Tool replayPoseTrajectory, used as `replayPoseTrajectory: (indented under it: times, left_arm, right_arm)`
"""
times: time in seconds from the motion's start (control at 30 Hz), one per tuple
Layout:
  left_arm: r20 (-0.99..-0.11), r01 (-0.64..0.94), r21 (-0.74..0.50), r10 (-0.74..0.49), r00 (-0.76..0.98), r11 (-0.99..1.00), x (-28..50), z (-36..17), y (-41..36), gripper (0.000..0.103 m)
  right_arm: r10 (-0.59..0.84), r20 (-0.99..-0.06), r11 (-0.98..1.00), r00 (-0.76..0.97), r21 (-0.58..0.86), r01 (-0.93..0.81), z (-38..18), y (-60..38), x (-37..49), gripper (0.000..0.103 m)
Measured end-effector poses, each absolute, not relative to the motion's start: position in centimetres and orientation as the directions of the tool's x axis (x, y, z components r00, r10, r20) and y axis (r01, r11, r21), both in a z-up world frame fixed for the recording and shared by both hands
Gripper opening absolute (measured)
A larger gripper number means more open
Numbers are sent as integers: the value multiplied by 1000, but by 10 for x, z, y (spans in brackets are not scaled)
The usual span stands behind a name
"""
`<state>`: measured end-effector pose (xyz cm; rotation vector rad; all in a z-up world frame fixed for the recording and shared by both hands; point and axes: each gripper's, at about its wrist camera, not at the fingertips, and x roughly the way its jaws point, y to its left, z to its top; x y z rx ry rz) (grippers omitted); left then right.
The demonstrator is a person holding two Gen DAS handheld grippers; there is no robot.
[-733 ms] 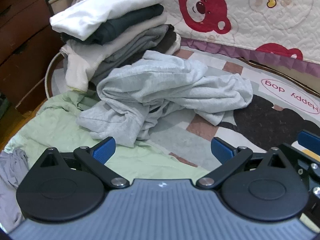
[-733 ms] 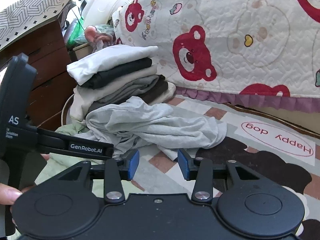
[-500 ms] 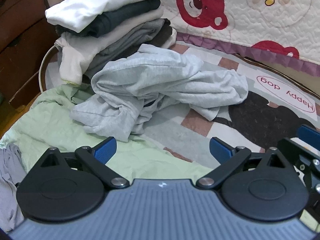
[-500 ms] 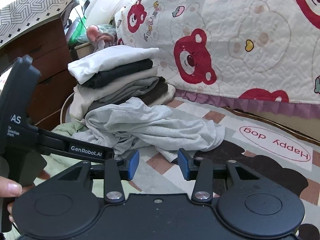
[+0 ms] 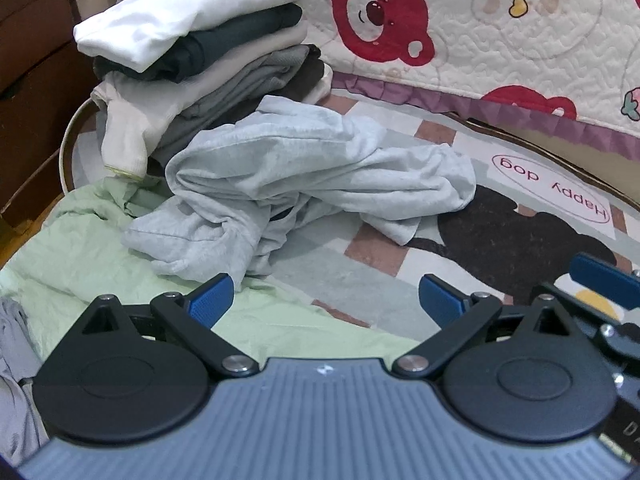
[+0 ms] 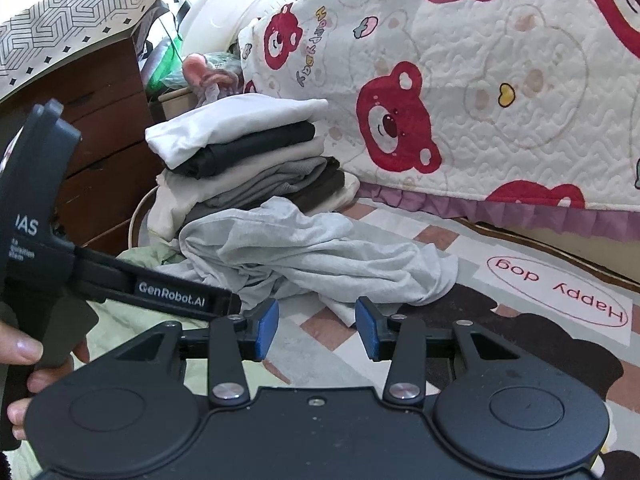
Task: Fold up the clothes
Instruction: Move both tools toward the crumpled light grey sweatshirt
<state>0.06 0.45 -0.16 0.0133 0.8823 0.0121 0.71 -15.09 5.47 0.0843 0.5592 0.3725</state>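
Two blue fingertips of the left claw [image 5: 322, 300] stand wide apart in the left wrist view, holding nothing, above a pale green cloth [image 5: 80, 256] spread near the camera. Just beyond lies a crumpled light grey garment [image 5: 304, 172] on a patterned mat [image 5: 360, 276] printed "Happy dog". Behind it to the left, a stack of folded clothes [image 5: 192, 40] touches the garment's far edge. A bear-print quilt [image 5: 480, 28] hangs at the far right.

From the right wrist view, the right claw [image 6: 316, 328] is set to a narrow gap and grips nothing, hovering over the mat near the grey garment [image 6: 304, 252]. At the left, a hand [image 6: 20, 364] grips the left gripper's handle. The folded stack [image 6: 240, 148] sits beside a dark wooden dresser [image 6: 100, 128].
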Motion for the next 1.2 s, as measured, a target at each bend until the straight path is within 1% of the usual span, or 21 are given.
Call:
replayPoseTrajectory:
  times: [0.2, 0.7, 1.2]
  left_arm:
    - [-776, -17, 1, 12, 631, 1000, 2, -4, 6, 100]
    - [-788, -35, 13, 32, 615, 999, 7, -7, 9, 100]
    - [-800, -47, 28, 51, 598, 998, 6, -8, 13, 101]
  right_arm:
    - [361, -510, 932, 781, 168, -321, 53, -148, 8, 48]
    - [366, -523, 931, 770, 197, -308, 48, -152, 10, 48]
    - [356, -544, 934, 759, 196, -298, 43, -150, 12, 49]
